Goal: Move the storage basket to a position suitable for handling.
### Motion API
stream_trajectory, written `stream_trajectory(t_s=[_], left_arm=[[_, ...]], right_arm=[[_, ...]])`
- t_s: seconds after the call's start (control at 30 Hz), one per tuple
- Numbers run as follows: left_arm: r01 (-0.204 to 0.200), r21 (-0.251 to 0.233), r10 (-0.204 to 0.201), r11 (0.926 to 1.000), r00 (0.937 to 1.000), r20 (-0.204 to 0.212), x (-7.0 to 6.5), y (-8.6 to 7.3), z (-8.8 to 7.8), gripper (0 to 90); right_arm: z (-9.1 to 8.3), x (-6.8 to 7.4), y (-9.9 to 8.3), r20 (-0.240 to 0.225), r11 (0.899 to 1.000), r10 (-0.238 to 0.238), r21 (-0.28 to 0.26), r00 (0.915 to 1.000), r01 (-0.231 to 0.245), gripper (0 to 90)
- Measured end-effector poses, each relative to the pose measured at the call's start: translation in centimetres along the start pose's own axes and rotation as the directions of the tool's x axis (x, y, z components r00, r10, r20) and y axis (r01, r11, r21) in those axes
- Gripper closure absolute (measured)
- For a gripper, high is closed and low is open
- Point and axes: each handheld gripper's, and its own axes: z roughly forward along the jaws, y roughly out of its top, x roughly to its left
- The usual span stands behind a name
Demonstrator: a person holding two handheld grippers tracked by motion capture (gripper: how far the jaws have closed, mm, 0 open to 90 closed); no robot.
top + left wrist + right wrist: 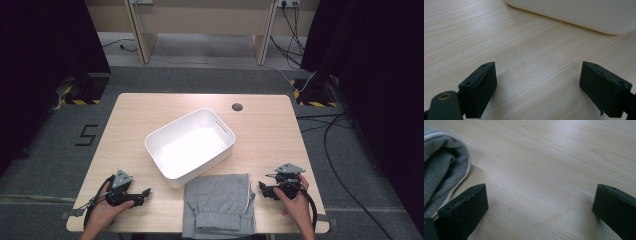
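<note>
Folded grey garment [219, 202] with white cord lies flat on table [130, 112]

Matt wood table [150, 107] — soft, seemingly knitted grey cloth [218, 200]

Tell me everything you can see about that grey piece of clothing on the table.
The grey garment looks like soft knitted jersey, folded into a rough rectangle with a ribbed cuff at its near end and a white drawstring along its right side. It lies flat at the table's near edge, its near end hanging slightly over, just in front of the white bin and between the two grippers. Neither gripper touches it.
</note>
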Motion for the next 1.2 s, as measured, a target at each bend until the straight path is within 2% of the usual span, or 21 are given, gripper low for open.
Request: stream_trajectory(t_s=[0.53, 0.57, 0.6, 0.63, 0.67, 0.73, 0.77, 0.8, 0.83, 0.87, 0.9, 0.93, 1.0, 1.2], left_arm=[[-0.001, -0.001, 0.001, 1.0000, 1.0000, 0.000, 0.0, 0.0, 0.0, 13.8], [0.000, -0.001, 0.000, 1.0000, 1.0000, 0.000, 0.0, 0.0, 0.0, 14.0], [0.003, -0.003, -0.003, 1.0000, 1.0000, 0.002, 0.0, 0.0, 0.0, 14.3], [0.005, -0.004, -0.005, 1.0000, 1.0000, 0.003, 0.0, 0.0, -0.1, 14.5], [0.005, -0.004, -0.005, 1.0000, 1.0000, 0.004, 0.0, 0.0, -0.1, 14.5], [0.013, -0.005, -0.013, 0.9999, 0.9999, 0.003, 0.0, -0.1, -0.1, 14.9], [0.022, -0.007, -0.022, 0.9997, 0.9998, 0.004, -0.1, -0.1, -0.2, 14.9], [0.030, -0.007, -0.030, 0.9995, 0.9995, 0.007, -0.1, -0.1, -0.2, 15.2], [0.033, -0.006, -0.033, 0.9994, 0.9994, 0.013, -0.1, 0.0, -0.3, 16.2], [0.038, -0.007, -0.038, 0.9992, 0.9990, 0.022, -0.2, 0.1, -0.4, 17.9], [0.043, -0.011, -0.043, 0.9990, 0.9986, 0.029, -0.2, 0.2, -0.5, 18.0], [0.051, -0.020, -0.050, 0.9985, 0.9981, 0.036, -0.3, 0.3, -0.7, 18.0], [0.055, -0.041, -0.054, 0.9976, 0.9977, 0.042, -0.5, 0.6, -1.1, 18.0], [0.043, -0.092, -0.038, 0.9948, 0.9975, 0.060, -1.7, 1.4, -2.1, 17.9]], right_arm=[[0.0, 0.0, 0.0, 0.008, 1.000, -0.004, -0.005, 1.0000, 0.004, 1.4], [0.0, 0.0, 0.1, 0.008, 1.000, -0.012, -0.009, 0.9999, 0.012, 3.1], [-0.1, 0.0, 0.1, 0.001, 1.000, -0.016, -0.014, 0.9999, 0.016, 10.2], [-0.2, 0.0, 0.1, -0.004, 0.999, -0.021, -0.024, 0.9998, 0.021, 19.1], [-0.3, 0.1, 0.2, -0.002, 0.999, -0.022, -0.045, 0.9997, 0.022, 24.1], [-0.5, 0.0, 0.3, -0.010, 0.997, -0.017, -0.069, 0.9998, 0.016, 11.3], [-0.6, 0.0, 0.4, -0.010, 0.997, -0.011, -0.080, 0.9999, 0.010, 13.1], [-0.8, -0.1, 0.5, -0.018, 0.995, -0.009, -0.095, 0.9998, 0.007, 19.9], [-0.9, 0.0, 0.5, -0.026, 0.994, -0.002, -0.111, 0.9997, -0.001, 20.9], [-1.0, -0.1, 0.6, -0.034, 0.992, -0.002, -0.123, 0.9994, -0.003, 14.8], [-1.1, 0.0, 0.8, -0.031, 0.992, 0.006, -0.129, 0.9995, -0.010, 14.2], [-1.3, 0.0, 0.9, -0.026, 0.991, 0.005, -0.130, 0.9997, -0.009, 18.3], [-1.5, 0.1, 1.4, -0.027, 0.990, -0.004, -0.138, 0.9996, 0.000, 15.6], [-2.2, 0.9, 4.0, -0.022, 0.979, -0.039, -0.202, 0.9990, 0.034, 17.6]])
